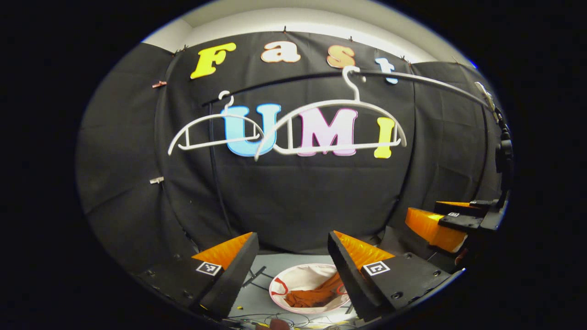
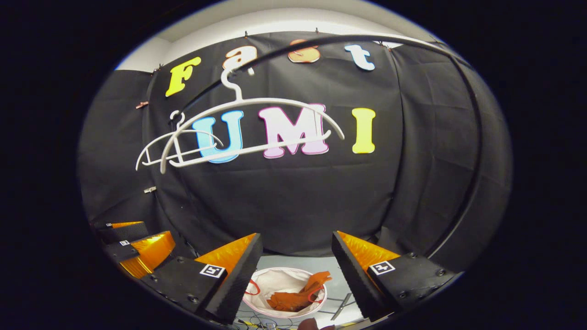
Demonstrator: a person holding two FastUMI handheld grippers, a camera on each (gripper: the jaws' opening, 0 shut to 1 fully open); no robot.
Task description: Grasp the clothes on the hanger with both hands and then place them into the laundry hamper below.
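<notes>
Both hand-held grippers, left (image 1: 291, 247) and right (image 2: 297, 247), have their fingers spread apart and hold nothing. Below and between each one's fingers, orange clothes (image 1: 312, 295) lie inside the white laundry hamper (image 1: 293, 277). Above them, two bare white hangers (image 1: 330, 126) hang on a rail (image 1: 431, 81).

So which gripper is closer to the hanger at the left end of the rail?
Left. The left gripper is below that hanger, slightly to its right. The right gripper is farther right, below the second hanger.
</notes>
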